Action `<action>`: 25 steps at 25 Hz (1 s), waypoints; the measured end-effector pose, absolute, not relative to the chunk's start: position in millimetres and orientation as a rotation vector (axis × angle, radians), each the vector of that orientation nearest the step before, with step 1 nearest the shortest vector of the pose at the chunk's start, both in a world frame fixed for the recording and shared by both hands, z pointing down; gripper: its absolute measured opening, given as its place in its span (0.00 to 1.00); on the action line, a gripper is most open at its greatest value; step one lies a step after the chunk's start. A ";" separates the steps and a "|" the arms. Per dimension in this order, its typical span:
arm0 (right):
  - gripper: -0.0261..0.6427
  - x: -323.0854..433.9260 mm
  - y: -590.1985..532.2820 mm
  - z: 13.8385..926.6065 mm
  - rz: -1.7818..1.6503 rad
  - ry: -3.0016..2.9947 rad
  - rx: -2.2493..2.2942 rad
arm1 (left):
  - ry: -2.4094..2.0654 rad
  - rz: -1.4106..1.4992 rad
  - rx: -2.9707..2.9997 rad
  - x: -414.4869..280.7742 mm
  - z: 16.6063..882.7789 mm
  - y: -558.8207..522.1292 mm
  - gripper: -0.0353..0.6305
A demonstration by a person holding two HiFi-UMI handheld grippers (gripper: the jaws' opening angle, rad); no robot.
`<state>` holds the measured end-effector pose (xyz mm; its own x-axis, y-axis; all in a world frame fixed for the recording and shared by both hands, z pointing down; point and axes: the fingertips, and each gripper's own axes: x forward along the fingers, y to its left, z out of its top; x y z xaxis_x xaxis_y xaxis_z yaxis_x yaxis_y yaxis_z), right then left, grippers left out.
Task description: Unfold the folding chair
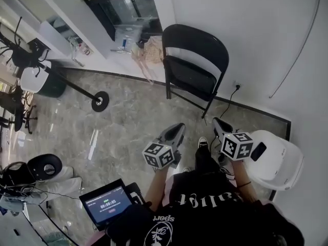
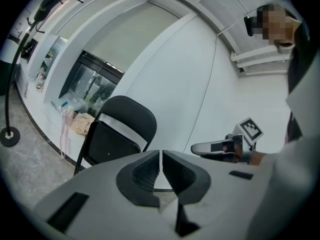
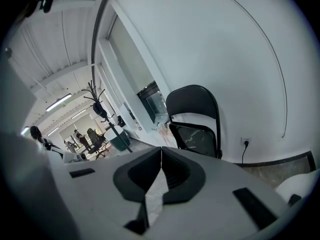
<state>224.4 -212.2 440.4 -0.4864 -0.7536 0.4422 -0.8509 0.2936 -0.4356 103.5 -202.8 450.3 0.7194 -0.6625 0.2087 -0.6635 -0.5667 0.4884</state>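
A black folding chair (image 1: 193, 65) stands against the white wall, with its seat panel tipped up close to the backrest. It also shows in the left gripper view as the chair (image 2: 117, 131), and in the right gripper view as the chair (image 3: 196, 121). My left gripper (image 1: 179, 128) is held in the air a good way short of the chair and points at it. Its jaws (image 2: 161, 156) are shut with nothing between them. My right gripper (image 1: 217, 122) is alongside it, also short of the chair. It is shut and empty too (image 3: 161, 154).
A coat stand's round base (image 1: 100, 101) rests on the marble floor left of the chair. A white plastic tub chair (image 1: 281, 160) stands at the right by my feet. A cable (image 1: 228, 100) hangs from the wall socket behind the chair. A tablet screen (image 1: 108, 204) is at the lower left.
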 end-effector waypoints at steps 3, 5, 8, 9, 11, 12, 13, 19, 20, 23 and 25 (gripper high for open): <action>0.06 241.3 -248.3 434.1 0.950 -2.410 1.479 | -1.019 0.021 2.362 121.1 450.4 -233.5 0.06; 0.06 252.8 -272.0 430.5 0.945 -2.418 1.457 | -1.021 0.018 2.347 134.8 449.8 -253.6 0.06; 0.06 267.4 -308.7 425.5 0.936 -2.437 1.407 | -1.042 -0.007 2.316 152.8 446.9 -287.7 0.06; 0.06 271.5 -319.5 424.0 0.934 -2.442 1.388 | -1.052 -0.014 2.306 157.9 445.8 -298.1 0.06; 0.06 278.7 -337.0 422.2 0.931 -2.451 1.357 | -1.074 -0.024 2.290 166.1 444.9 -314.8 0.06; 0.06 281.6 -344.2 422.5 0.928 -2.455 1.342 | -1.083 -0.029 2.284 169.0 445.6 -321.7 0.06; 0.06 284.2 -350.8 423.2 0.923 -2.458 1.329 | -1.089 -0.032 2.280 171.6 447.2 -328.1 0.06; 0.06 296.7 -386.7 422.3 0.892 -2.463 1.289 | -1.106 -0.015 2.255 176.5 455.7 -366.0 0.06; 0.06 297.0 -392.2 421.2 0.884 -2.464 1.285 | -1.108 -0.016 2.248 175.6 456.8 -371.5 0.06; 0.06 295.6 -409.0 418.3 0.846 -2.475 1.276 | -1.097 0.009 2.243 174.2 464.8 -387.8 0.06; 0.06 293.0 -421.1 412.8 0.826 -2.493 1.255 | -1.080 0.028 2.247 175.7 469.8 -401.8 0.06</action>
